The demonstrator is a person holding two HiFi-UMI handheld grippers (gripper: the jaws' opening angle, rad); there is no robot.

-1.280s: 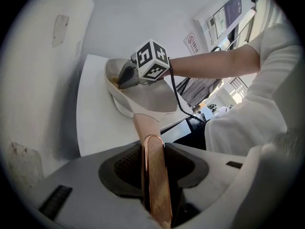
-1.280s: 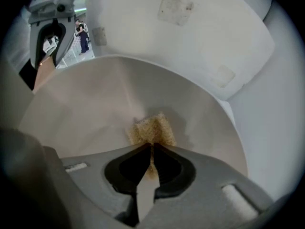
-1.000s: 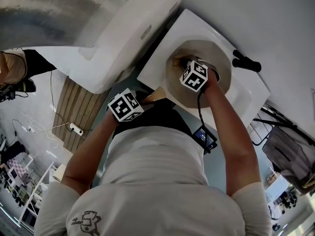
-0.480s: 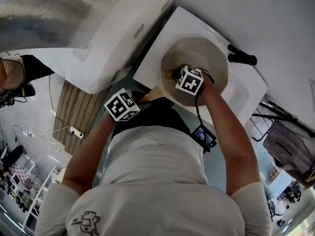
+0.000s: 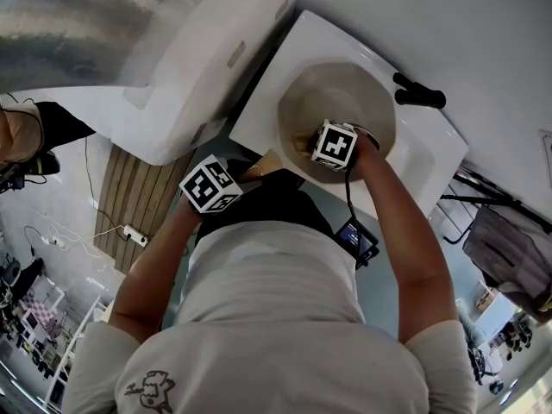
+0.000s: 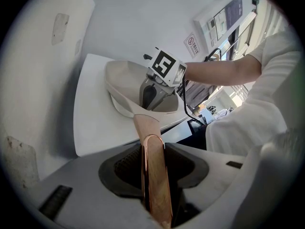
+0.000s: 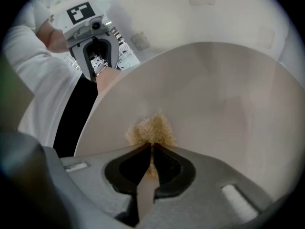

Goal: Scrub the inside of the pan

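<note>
A beige pan [image 5: 341, 89] sits on a white counter [image 5: 259, 110]. Its copper-edged wooden handle [image 6: 155, 175] runs between the jaws of my left gripper [image 6: 153, 149], which is shut on it at the counter's near edge [image 5: 257, 171]. My right gripper [image 5: 304, 145] points steeply down into the pan and is shut on a small tan scrubbing sponge [image 7: 150, 128]. The sponge presses on the pan's inner wall [image 7: 214, 94], near the rim on the handle side. In the left gripper view, the right gripper [image 6: 150, 97] stands inside the pan [image 6: 125, 82]. The right gripper view shows the left gripper [image 7: 99, 61] beyond the rim.
A black knob-like object [image 5: 420, 95] lies on the counter beyond the pan. A large white appliance [image 5: 172, 76] stands to the left, with a wooden slatted mat [image 5: 129, 197] on the floor below. A small screen device [image 5: 358, 240] hangs on a cable by the person's waist.
My right gripper has slid with the sponge across the pan's inside toward the near, handle-side rim and tipped steeper. The left gripper has kept its hold on the handle, unmoved.
</note>
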